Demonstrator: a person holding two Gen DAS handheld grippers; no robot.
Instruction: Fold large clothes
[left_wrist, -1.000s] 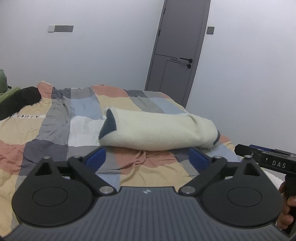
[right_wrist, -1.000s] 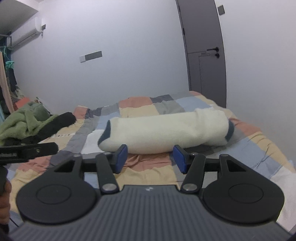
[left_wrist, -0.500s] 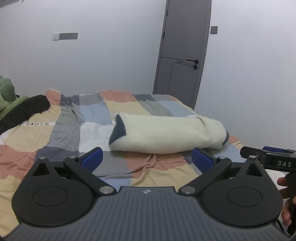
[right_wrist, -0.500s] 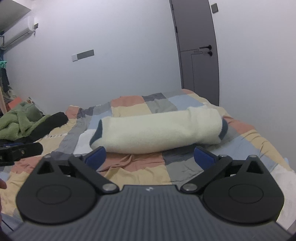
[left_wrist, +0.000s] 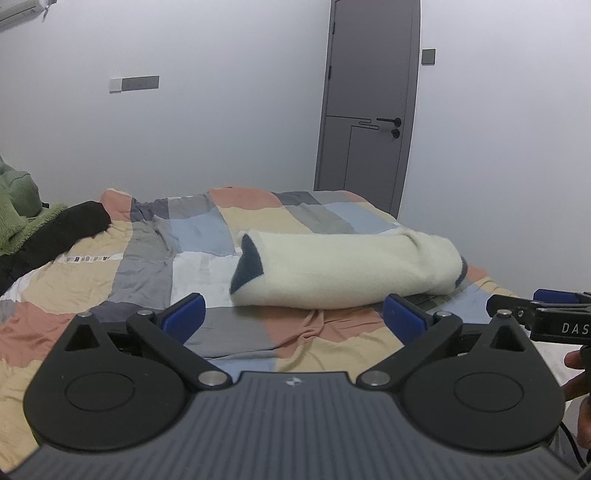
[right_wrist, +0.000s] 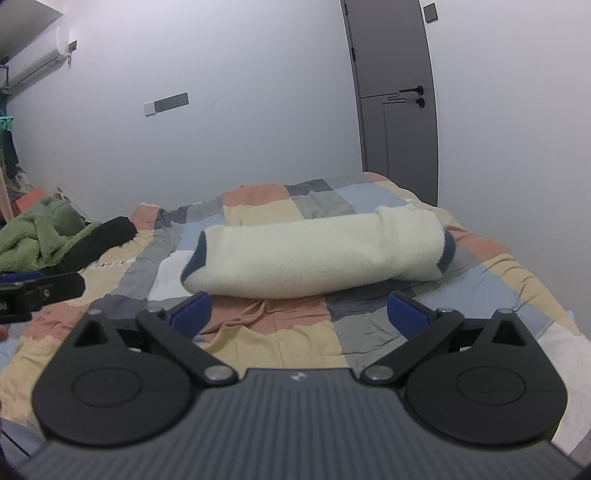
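Note:
A cream fleece garment with dark blue trim (left_wrist: 343, 273) lies folded into a long roll across the patchwork bed cover (left_wrist: 147, 258); it also shows in the right wrist view (right_wrist: 317, 258). My left gripper (left_wrist: 293, 314) is open and empty, held above the cover in front of the roll. My right gripper (right_wrist: 301, 310) is open and empty, also just in front of the roll. The right gripper shows at the right edge of the left wrist view (left_wrist: 546, 314). The left gripper shows at the left edge of the right wrist view (right_wrist: 37, 291).
A green fleece garment (right_wrist: 37, 236) and a black one (right_wrist: 99, 236) lie piled at the bed's left side. A grey door (left_wrist: 369, 110) stands behind the bed's far right corner. The bed's right edge (right_wrist: 565, 332) drops off near the wall.
Both grippers have pulled back from the roll and risen a little. The right gripper's jaws have opened wide from a narrow gap. The roll has not moved.

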